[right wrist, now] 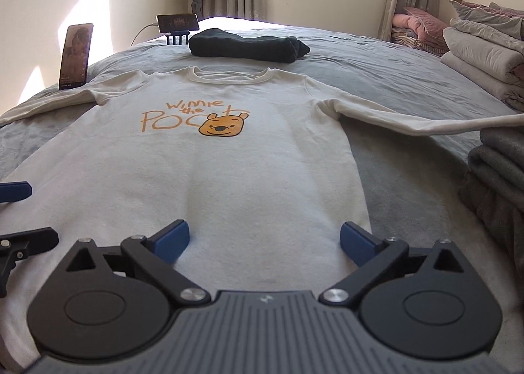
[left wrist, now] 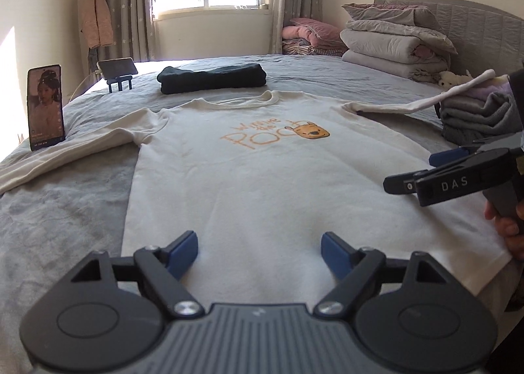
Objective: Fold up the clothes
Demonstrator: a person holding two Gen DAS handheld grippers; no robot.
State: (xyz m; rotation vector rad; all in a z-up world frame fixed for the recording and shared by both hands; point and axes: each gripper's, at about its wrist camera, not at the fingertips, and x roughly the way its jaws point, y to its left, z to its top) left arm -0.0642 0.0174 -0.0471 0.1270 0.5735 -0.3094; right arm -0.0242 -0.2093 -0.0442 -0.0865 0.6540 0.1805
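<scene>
A white long-sleeved shirt [left wrist: 249,177] [right wrist: 209,151] with an orange bear print lies flat, front up, on the grey bed, collar at the far end. Its left sleeve runs out to the left. The right sleeve [left wrist: 425,100] reaches out onto a stack of folded grey clothes. My left gripper [left wrist: 260,252] hovers open over the shirt's lower hem, nothing between its blue pads. My right gripper [right wrist: 265,239] stands open over the hem's right part, also empty. It shows side-on in the left wrist view, held by a hand [left wrist: 511,230].
A folded dark garment [left wrist: 211,79] [right wrist: 249,45] lies beyond the collar. Two phones on stands [left wrist: 46,105] [left wrist: 118,67] sit at the far left. The grey clothes stack [left wrist: 475,118] and folded quilts [left wrist: 393,43] fill the right side. The grey bedspread [left wrist: 65,203] surrounds the shirt.
</scene>
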